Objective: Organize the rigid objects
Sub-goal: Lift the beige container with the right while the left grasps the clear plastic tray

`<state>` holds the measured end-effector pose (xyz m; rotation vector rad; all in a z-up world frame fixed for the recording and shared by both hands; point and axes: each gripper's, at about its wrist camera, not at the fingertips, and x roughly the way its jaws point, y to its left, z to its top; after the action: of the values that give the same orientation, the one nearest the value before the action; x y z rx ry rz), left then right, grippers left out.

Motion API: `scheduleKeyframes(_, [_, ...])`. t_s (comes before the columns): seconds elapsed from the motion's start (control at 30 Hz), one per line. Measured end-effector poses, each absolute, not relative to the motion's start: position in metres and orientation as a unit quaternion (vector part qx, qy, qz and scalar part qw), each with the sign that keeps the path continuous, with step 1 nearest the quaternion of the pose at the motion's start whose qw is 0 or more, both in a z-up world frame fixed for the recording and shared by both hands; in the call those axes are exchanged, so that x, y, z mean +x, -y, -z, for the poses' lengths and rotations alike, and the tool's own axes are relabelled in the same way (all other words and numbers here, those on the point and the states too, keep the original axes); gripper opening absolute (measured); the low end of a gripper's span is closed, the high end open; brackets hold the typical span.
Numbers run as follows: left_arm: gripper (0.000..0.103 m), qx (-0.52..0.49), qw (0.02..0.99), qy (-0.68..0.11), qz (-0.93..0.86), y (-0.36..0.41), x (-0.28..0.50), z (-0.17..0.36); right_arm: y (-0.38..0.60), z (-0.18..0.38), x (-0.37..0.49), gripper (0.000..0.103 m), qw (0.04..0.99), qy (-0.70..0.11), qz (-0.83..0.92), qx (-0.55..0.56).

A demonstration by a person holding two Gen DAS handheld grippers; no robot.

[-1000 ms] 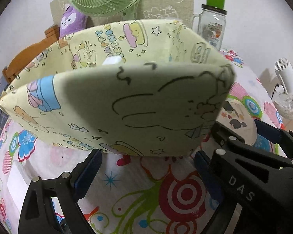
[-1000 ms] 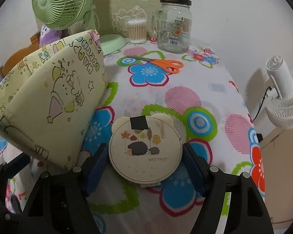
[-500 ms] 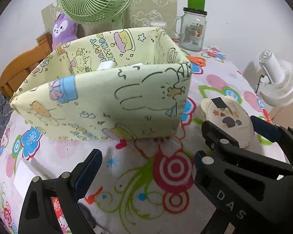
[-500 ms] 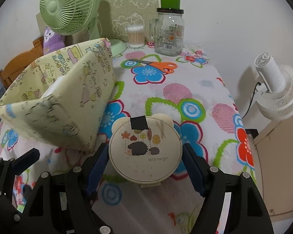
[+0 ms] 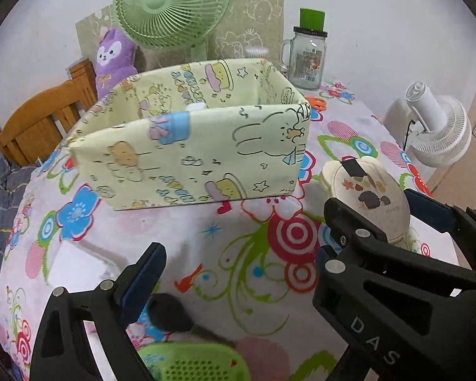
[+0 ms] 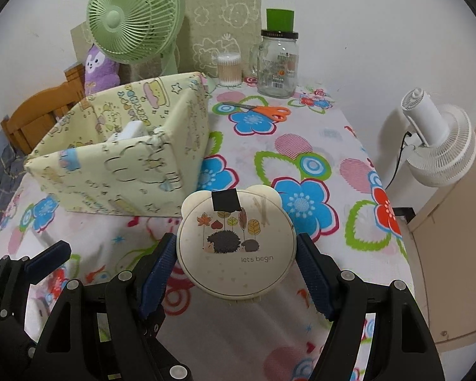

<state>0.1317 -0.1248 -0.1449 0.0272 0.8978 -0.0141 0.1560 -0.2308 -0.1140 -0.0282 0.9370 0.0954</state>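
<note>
My right gripper is shut on a round cream compact with a hedgehog picture and holds it above the table, right of a yellow cartoon-print fabric box. A white object lies inside the box. My left gripper is open and empty, in front of the box and apart from it. The compact and the right gripper show at the right of the left wrist view.
Orange scissors, a glass jar with a green lid, a cotton-swab tub and a green fan stand at the back. A green mesh object and a dark brush-like object lie near the left gripper. A white fan stands beyond the table's right edge.
Both grippers have pulled back and risen away from the box. The right gripper still holds the compact. The green mesh object has come into the left wrist view.
</note>
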Motion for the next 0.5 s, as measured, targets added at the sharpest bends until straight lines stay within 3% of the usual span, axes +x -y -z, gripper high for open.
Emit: scheduleKeyframes(0.5, [0.096,0.028,0.903,-0.429,0.001,0.083,0.093,0.148,0.187,0.114,0.116,0.077,0.892,-0.448,-0.059,-0.010])
